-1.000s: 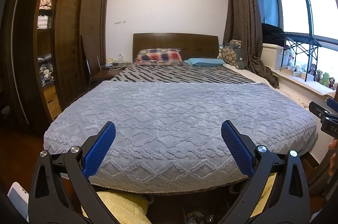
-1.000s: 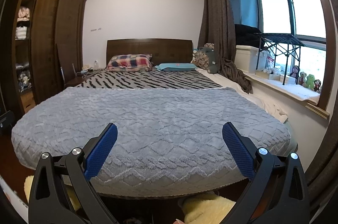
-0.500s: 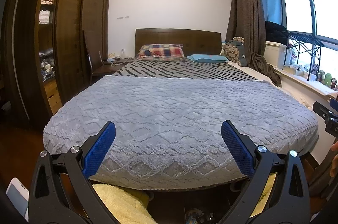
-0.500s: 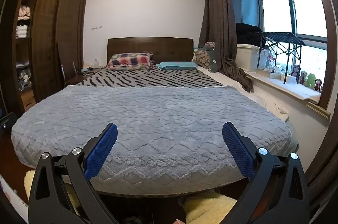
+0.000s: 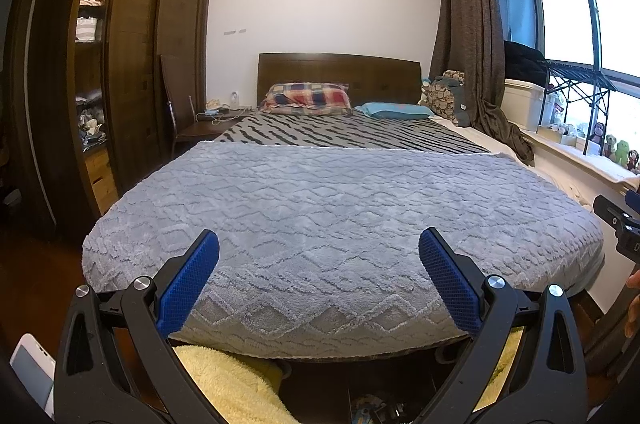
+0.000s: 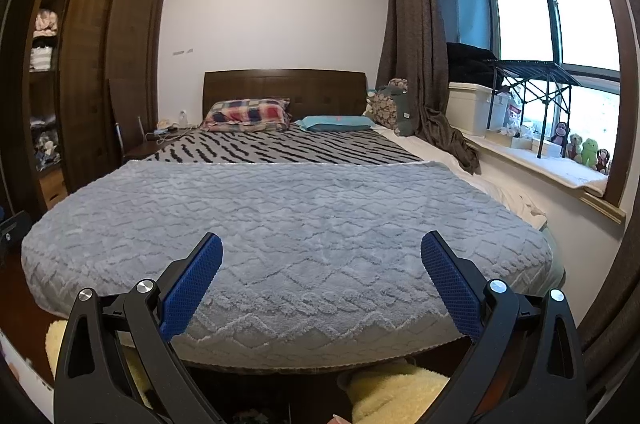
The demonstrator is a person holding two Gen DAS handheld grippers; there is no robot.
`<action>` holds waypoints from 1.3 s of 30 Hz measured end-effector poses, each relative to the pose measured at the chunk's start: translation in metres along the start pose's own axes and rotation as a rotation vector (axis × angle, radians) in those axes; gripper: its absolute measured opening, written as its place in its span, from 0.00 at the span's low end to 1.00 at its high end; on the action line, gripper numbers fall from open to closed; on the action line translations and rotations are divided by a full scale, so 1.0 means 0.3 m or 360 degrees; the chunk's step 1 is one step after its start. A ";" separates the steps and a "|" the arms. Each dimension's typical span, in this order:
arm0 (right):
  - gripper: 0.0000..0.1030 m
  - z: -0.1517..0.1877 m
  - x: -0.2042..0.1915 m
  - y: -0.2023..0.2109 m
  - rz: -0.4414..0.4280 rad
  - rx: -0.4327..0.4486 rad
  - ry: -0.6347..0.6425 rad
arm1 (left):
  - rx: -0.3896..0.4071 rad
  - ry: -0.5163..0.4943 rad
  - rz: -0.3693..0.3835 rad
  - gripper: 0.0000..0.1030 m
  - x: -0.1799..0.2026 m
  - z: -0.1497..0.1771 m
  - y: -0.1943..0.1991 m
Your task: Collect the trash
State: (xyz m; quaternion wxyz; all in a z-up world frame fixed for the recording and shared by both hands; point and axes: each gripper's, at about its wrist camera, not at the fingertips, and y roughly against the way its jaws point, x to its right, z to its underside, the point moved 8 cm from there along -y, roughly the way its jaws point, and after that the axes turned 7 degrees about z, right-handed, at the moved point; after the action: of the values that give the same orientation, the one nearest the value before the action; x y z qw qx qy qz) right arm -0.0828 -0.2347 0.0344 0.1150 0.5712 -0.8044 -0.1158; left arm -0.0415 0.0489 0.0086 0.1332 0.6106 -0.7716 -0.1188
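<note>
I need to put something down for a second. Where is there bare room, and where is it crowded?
The grey blanket is bare from the foot of the bed to the striped cover, itself bare up to the plaid pillow and blue pillow. Crowded: the windowsill with boxes, a folding rack and plush toys, and the nightstand. Both grippers, left and right, are open and empty.

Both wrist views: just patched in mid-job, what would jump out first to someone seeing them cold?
The big bed fills the middle, its foot half under a grey textured blanket, with a zebra-striped cover behind it toward the headboard. Both tools, left tool and right tool, hang wide open over the bed's foot, holding nothing. Bright windows glare on the right, plush toys lining the sill.
</note>
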 end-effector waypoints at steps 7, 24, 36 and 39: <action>0.97 0.001 -0.001 -0.001 -0.0006 -0.0001 0.0003 | 0.0010 0.0007 -0.0014 0.92 -0.009 -0.001 0.007; 0.97 0.004 0.029 -0.015 0.0030 -0.0007 -0.0006 | 0.0002 0.0030 -0.0073 0.92 -0.009 0.005 0.007; 0.97 0.005 0.034 -0.020 0.0028 -0.0010 -0.0001 | 0.0029 0.0037 -0.0034 0.92 -0.010 0.002 0.017; 0.97 0.005 0.034 -0.021 0.0028 -0.0010 0.0000 | 0.0026 0.0045 -0.0036 0.92 -0.014 0.001 0.016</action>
State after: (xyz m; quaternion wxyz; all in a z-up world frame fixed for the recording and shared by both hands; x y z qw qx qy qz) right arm -0.0810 -0.2462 0.0315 0.1179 0.5639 -0.8089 -0.1174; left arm -0.0452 0.0541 0.0098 0.1377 0.6221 -0.7635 -0.1055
